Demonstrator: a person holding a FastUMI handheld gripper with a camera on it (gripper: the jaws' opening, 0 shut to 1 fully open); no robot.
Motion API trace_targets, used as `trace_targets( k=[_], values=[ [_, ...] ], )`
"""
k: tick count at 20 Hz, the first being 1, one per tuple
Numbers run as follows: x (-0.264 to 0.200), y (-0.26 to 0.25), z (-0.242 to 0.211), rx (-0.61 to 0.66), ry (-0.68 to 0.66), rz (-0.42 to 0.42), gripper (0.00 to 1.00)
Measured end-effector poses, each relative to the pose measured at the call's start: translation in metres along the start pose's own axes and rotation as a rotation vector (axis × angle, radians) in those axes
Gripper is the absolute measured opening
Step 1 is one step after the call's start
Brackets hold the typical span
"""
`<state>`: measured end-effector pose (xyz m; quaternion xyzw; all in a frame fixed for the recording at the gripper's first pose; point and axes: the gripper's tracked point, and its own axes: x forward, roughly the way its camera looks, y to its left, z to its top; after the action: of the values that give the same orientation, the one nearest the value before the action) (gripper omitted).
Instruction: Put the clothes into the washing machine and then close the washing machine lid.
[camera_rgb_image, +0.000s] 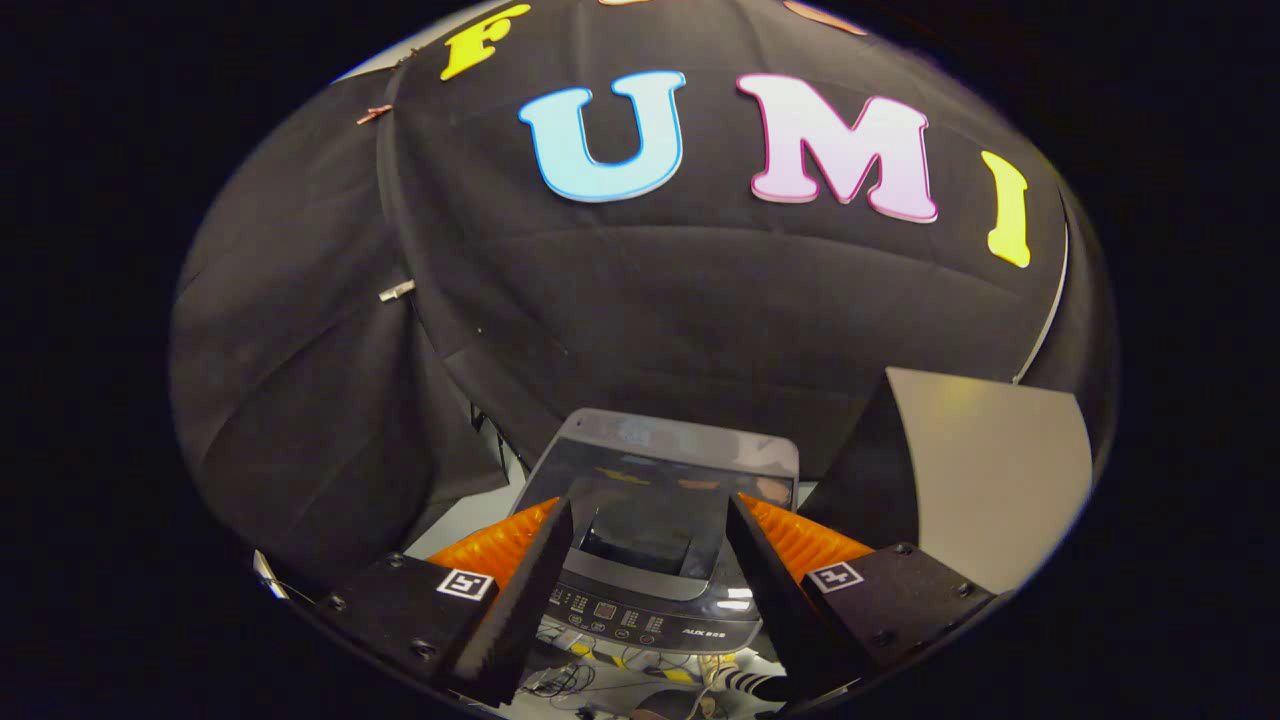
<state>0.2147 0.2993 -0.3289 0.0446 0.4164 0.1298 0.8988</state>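
A grey top-loading washing machine (660, 600) stands just ahead of and below my gripper (648, 508). Its dark glossy lid (675, 465) lies flat over the top, with a handle recess (640, 545) near the front. The control panel (640, 618) faces me below that. My fingers are spread wide on either side of the lid's front and hold nothing. A black-and-white striped piece of fabric (748, 684) shows low down in front of the machine; I cannot tell what it is.
Black booth cloth (640, 320) hangs behind the machine and to the left. A pale board (990, 470) stands to the right of it. Cables (560, 682) and yellow-black tape (680, 676) lie on the floor in front.
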Motion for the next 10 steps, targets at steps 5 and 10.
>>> trace_targets(
  k=[5,10],
  values=[
    [-0.081,-0.012,0.036,-0.026,-0.21,0.019,0.98],
    [-0.164,-0.034,0.048,-0.053,-0.389,0.015,0.97]
  ],
)
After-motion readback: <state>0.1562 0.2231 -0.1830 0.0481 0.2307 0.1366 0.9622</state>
